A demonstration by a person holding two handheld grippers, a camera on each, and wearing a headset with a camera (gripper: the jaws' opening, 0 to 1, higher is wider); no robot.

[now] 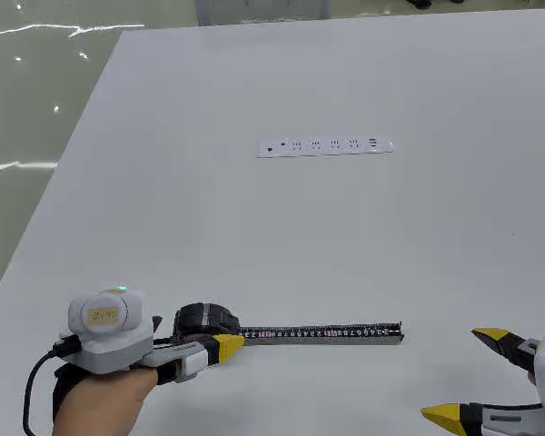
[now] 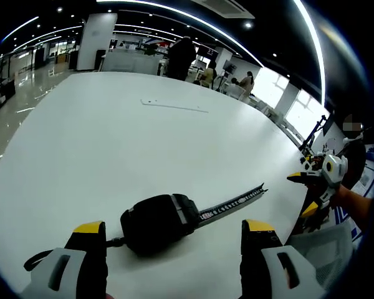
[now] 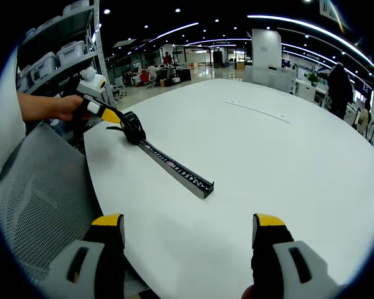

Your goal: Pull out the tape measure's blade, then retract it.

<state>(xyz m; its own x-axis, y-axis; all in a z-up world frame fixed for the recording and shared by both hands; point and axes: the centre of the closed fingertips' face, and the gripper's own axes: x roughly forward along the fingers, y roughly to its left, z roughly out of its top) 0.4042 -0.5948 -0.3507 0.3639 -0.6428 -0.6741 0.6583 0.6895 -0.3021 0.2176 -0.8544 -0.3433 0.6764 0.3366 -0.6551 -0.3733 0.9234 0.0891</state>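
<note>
A black tape measure case [image 1: 204, 320] lies near the table's front edge, and its blade [image 1: 327, 332] is pulled out flat to the right. My left gripper [image 1: 216, 338] is at the case and open. In the left gripper view its yellow-tipped jaws [image 2: 173, 227] stand wide on either side of the case [image 2: 159, 221] without clamping it. My right gripper [image 1: 469, 375] hovers open to the right of the blade's end. In the right gripper view [image 3: 188, 219] nothing sits between the jaws, and the blade tip [image 3: 202, 187] lies ahead of them.
A white power strip [image 1: 325, 145] lies flat at mid-table. The white table [image 1: 254, 236] ends close in front of both grippers. A mesh chair back [image 3: 37, 205] stands by the near edge. People and shelving are far off in the room.
</note>
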